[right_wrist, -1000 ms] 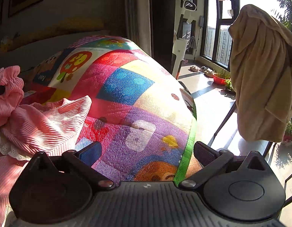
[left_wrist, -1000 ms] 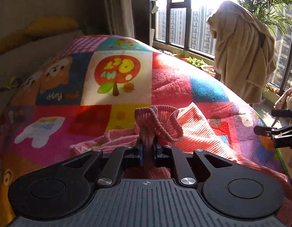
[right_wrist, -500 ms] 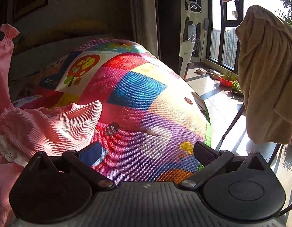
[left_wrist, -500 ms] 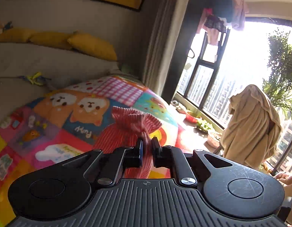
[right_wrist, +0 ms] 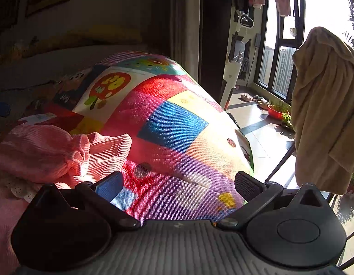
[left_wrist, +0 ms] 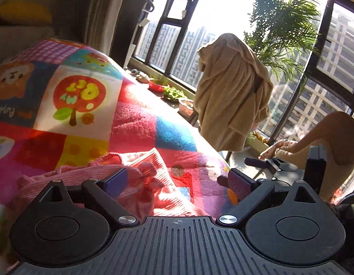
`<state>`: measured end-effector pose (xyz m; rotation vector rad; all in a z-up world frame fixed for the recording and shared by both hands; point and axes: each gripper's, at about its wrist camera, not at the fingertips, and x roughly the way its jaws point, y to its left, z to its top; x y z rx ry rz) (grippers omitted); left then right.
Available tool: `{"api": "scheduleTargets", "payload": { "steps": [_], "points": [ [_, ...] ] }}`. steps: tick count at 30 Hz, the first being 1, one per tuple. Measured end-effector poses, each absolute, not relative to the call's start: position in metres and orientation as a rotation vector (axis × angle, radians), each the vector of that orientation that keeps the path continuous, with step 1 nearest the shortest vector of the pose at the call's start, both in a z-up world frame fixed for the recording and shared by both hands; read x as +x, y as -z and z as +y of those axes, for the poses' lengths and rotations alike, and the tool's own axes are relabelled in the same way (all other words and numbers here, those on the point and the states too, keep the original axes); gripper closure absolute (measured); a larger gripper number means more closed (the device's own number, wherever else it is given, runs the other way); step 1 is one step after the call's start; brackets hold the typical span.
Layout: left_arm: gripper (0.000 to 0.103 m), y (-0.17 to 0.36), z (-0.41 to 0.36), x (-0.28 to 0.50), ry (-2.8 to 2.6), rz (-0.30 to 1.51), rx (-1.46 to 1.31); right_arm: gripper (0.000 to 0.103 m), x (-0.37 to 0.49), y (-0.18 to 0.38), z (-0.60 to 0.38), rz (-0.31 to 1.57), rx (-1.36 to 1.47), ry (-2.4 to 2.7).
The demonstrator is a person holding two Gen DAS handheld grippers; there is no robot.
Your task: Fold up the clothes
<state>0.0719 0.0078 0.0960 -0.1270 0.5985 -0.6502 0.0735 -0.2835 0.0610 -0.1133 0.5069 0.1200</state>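
A pink ribbed garment point(left_wrist: 140, 181) lies crumpled on the patchwork blanket point(left_wrist: 135, 123), just in front of my left gripper point(left_wrist: 177, 181). That gripper's jaws are opening and stand wide apart; the cloth lies below and between them, and the pads do not press on it. In the right wrist view the same pink garment point(right_wrist: 62, 151) is heaped at the left, with white lace at its lower edge. My right gripper point(right_wrist: 179, 185) is open over the bare blanket point(right_wrist: 172, 126), to the right of the garment, holding nothing.
A beige robe point(left_wrist: 231, 96) hangs over a stand by the window, right of the bed. A person's hand point(left_wrist: 277, 149) holds the other gripper at the right edge. Potted plants point(left_wrist: 172, 91) line the sill. The blanket's green-trimmed edge point(right_wrist: 251, 160) drops to the floor.
My left gripper lifted the pink garment, then came down and let it go; its jaws went from shut to wide. The garment now lies heaped on the blanket. My right gripper stayed open.
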Motion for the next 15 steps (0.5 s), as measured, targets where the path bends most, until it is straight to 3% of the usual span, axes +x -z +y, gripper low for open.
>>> {"api": "scheduleTargets", "payload": {
  "steps": [4,9,11,12,14,15],
  "points": [
    [0.005,-0.084,0.044,0.070,0.498,0.631,-0.066,0.000,0.093,-0.074,-0.241,0.501,-0.096,-0.322],
    [0.005,-0.065,0.077,0.071,0.449,0.683,-0.143,0.004,0.136,-0.059,-0.207,0.625,0.021,-0.521],
    [0.005,-0.062,0.082,0.070,0.450,0.678,-0.153,0.024,0.155,-0.046,-0.202,0.682,0.058,-0.527],
    [0.005,-0.060,0.084,0.070,0.454,0.678,-0.159,0.029,0.163,-0.040,-0.203,0.716,0.105,-0.542],
    [0.005,-0.056,0.087,0.071,0.461,0.681,-0.168,0.063,0.175,-0.031,-0.207,0.767,0.199,-0.571],
    [0.005,-0.054,0.087,0.073,0.457,0.683,-0.173,0.067,0.178,-0.028,-0.209,0.783,0.244,-0.584]
  ]
}}
